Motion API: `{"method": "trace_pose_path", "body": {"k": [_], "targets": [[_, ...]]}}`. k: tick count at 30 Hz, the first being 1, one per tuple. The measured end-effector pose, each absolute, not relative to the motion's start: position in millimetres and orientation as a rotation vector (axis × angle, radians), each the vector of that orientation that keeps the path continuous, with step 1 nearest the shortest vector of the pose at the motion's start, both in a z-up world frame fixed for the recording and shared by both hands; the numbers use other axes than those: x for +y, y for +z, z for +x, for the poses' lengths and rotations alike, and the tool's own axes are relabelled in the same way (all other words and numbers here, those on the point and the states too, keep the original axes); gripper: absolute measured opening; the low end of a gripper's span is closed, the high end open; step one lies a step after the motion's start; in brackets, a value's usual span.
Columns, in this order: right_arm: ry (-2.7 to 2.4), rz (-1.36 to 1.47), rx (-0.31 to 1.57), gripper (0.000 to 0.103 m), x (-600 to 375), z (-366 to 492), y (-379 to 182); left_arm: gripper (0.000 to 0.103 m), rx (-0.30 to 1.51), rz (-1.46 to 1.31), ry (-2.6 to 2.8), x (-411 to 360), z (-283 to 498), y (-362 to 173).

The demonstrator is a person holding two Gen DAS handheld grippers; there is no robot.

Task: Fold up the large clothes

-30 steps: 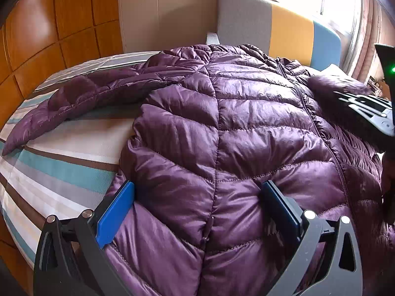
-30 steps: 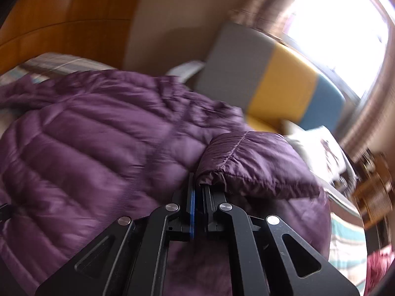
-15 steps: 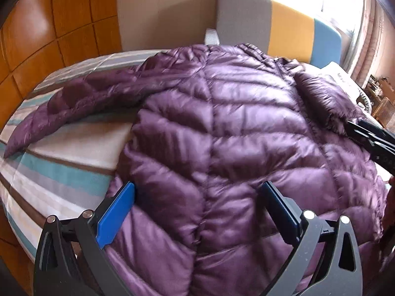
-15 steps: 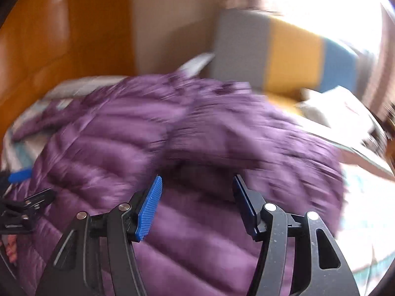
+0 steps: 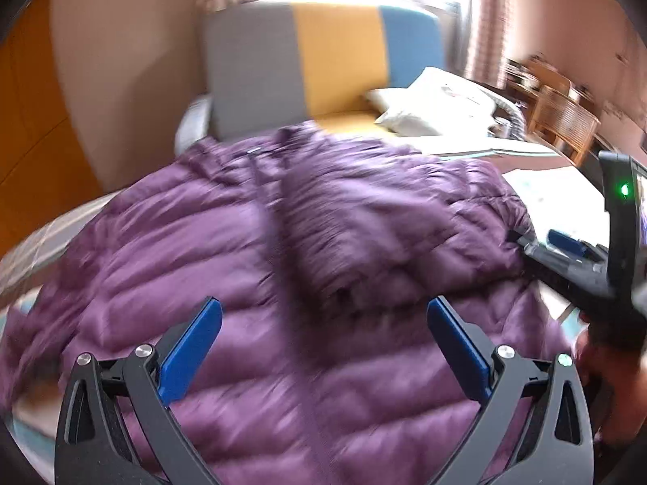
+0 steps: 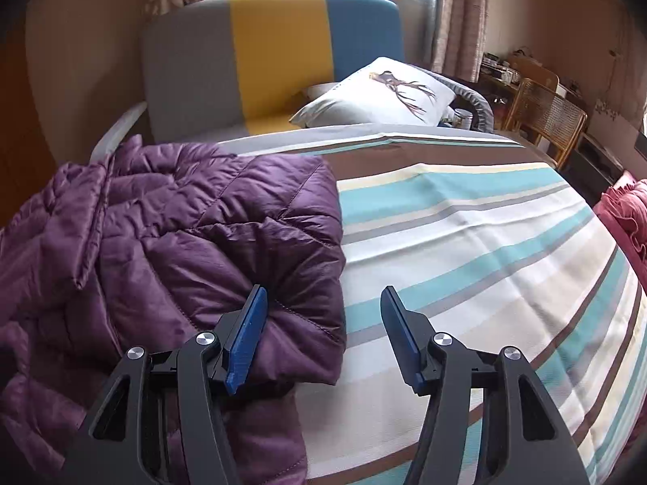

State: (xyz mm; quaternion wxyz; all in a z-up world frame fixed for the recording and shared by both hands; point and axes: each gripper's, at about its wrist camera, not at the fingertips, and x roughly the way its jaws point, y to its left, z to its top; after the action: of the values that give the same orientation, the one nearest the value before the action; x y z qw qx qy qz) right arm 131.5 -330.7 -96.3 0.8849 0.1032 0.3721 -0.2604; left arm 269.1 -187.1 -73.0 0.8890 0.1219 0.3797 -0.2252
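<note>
Hovering left gripper [image 5: 323,335] fingers spread | right gripper [image 6: 323,335] fingers spread | jacket [image 6: 182,242] on bed [image 6: 465,222]

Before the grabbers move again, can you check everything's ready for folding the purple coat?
1. Left gripper open and holding nothing: ok.
2. Right gripper open, not pinching cloth: ok.
3. Right sleeve folded over the purple jacket: ok.
4. Left sleeve folded in: cannot tell, the left wrist view is blurred.
5. Striped bedsheet beside the jacket lies flat: ok.
6. Pillow lies apart from the jacket: ok.
</note>
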Motion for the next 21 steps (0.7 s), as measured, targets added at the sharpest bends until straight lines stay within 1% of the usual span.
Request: {"method": "trace_pose_path", "body": {"k": [4, 5, 6, 7, 8, 9, 14, 16, 17, 18, 19, 20, 21], "targets": [[-0.546, 0.207, 0.777, 0.059, -331, 130, -97, 0.101, 0.770, 0.341, -0.421, -217, 287, -82], [-0.546, 0.205, 0.782, 0.059, -332, 138, -97, 0.098, 0.778, 0.352, -0.411, -220, 291, -87], [-0.547, 0.202, 0.788, 0.059, -331, 146, -97, 0.087, 0.790, 0.358, -0.405, -222, 296, -91], [-0.550, 0.198, 0.788, 0.059, -331, 147, -98, 0.080, 0.799, 0.352, -0.401, -221, 300, -94], [-0.555, 0.188, 0.786, 0.059, -329, 151, -97, 0.069, 0.810, 0.331, -0.403, -217, 303, -96], [-0.558, 0.177, 0.786, 0.059, -328, 152, -97, 0.066, 0.825, 0.266, -0.406, -206, 308, -95], [-0.564, 0.152, 0.788, 0.059, -325, 156, -98, 0.063, 0.833, 0.037, -0.299, -150, 316, -93], [-0.564, 0.152, 0.787, 0.059, -325, 156, -98, 0.065, 0.858, -0.036, -0.268, -126, 316, -98], [-0.565, 0.150, 0.787, 0.059, -325, 156, -98, 0.068, 0.869, -0.075, -0.254, -114, 314, -100], [-0.566, 0.149, 0.788, 0.059, -325, 157, -99, 0.078, 0.869, -0.097, -0.240, -107, 312, -101], [-0.567, 0.147, 0.788, 0.059, -324, 157, -99, 0.082, 0.862, -0.121, -0.231, -100, 309, -101], [-0.570, 0.143, 0.786, 0.059, -324, 157, -99, 0.091, 0.852, -0.155, -0.236, -94, 306, -100], [-0.571, 0.141, 0.785, 0.059, -323, 157, -99, 0.097, 0.834, -0.193, -0.257, -88, 303, -98]]}}
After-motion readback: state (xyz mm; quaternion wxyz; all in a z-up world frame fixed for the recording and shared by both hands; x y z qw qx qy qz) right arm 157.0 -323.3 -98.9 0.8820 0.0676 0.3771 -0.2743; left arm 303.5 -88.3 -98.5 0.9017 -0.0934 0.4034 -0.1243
